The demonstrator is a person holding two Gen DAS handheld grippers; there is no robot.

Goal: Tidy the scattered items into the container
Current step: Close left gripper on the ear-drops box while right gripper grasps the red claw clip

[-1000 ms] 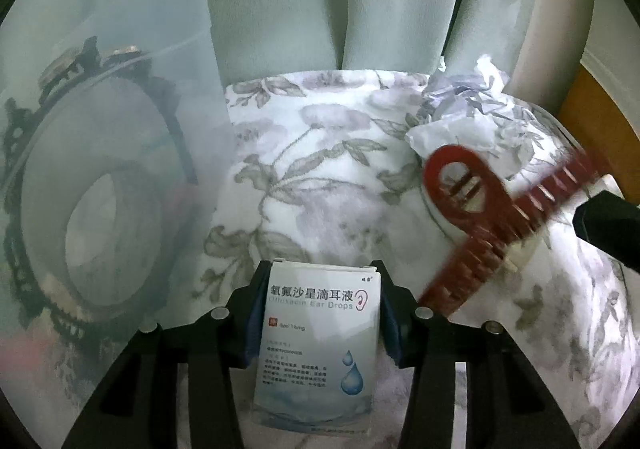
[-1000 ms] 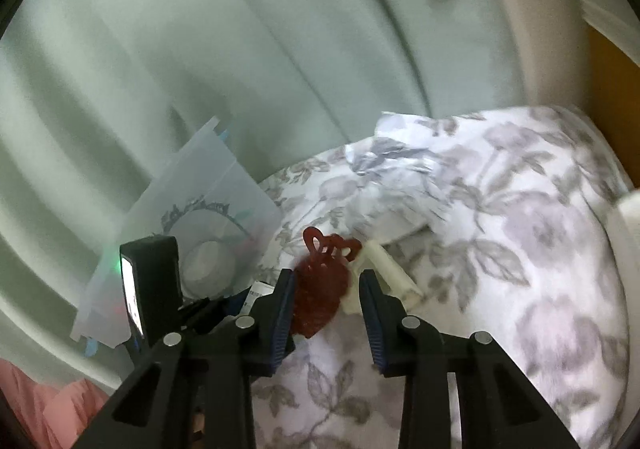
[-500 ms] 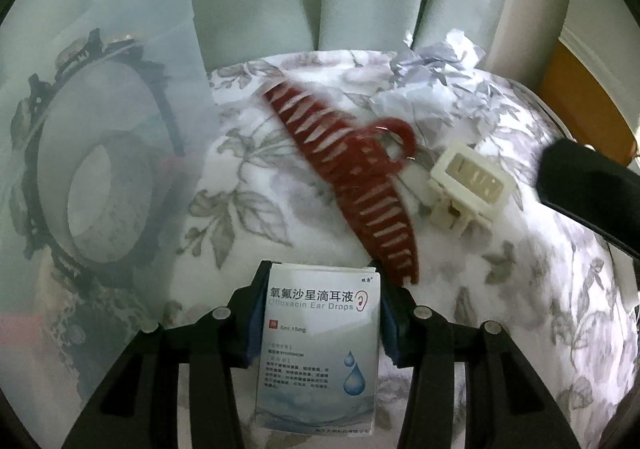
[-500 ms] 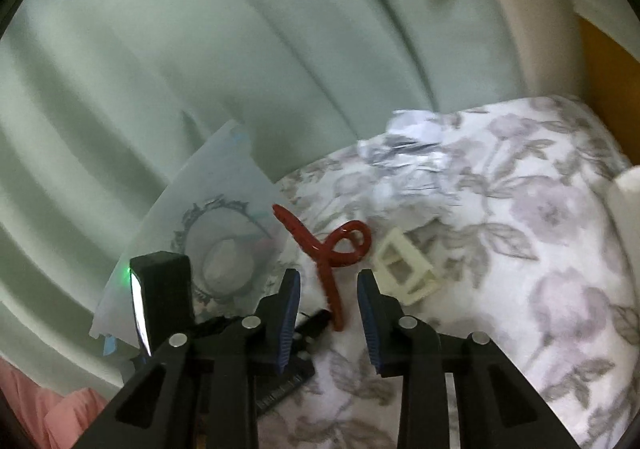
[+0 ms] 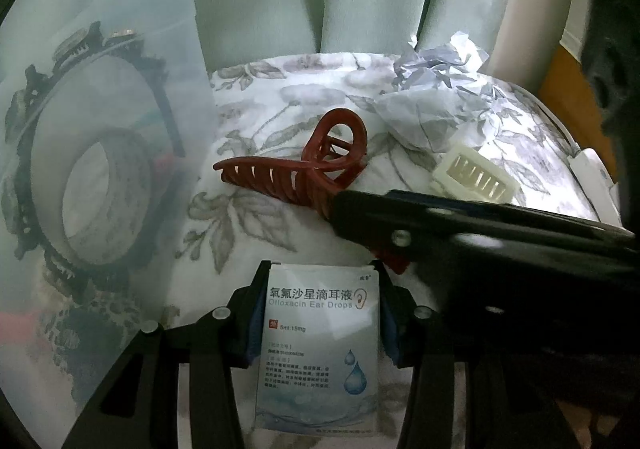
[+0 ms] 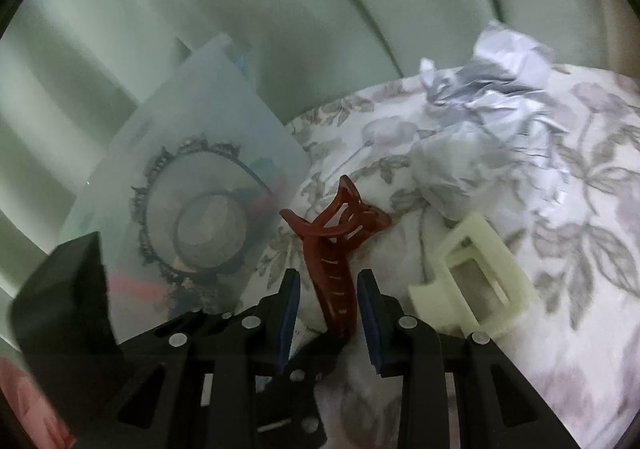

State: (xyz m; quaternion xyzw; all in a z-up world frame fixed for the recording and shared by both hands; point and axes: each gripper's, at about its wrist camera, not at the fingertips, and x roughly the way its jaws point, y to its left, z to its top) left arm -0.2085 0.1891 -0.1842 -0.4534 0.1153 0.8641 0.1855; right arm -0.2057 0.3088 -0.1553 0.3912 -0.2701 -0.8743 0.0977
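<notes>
My left gripper [image 5: 320, 309] has the box [image 5: 320, 349] clamped between its fingers, above the quilt [image 5: 280, 217]. The container [image 5: 100, 129] stands left of it, a headband [image 5: 36, 121] and tape roll [image 5: 104, 193] inside. Ahead, the claw clip [image 6: 332, 249] lies on the quilt, its near end between my right gripper's [image 6: 328, 301] parted fingers without touching them. A smaller clip [image 6: 476, 277] lies right of it, crumpled paper [image 6: 492, 97] behind.

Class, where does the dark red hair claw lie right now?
The dark red hair claw lies on the floral cloth between the right gripper fingers, with the translucent container left and a cream clip right.
</notes>
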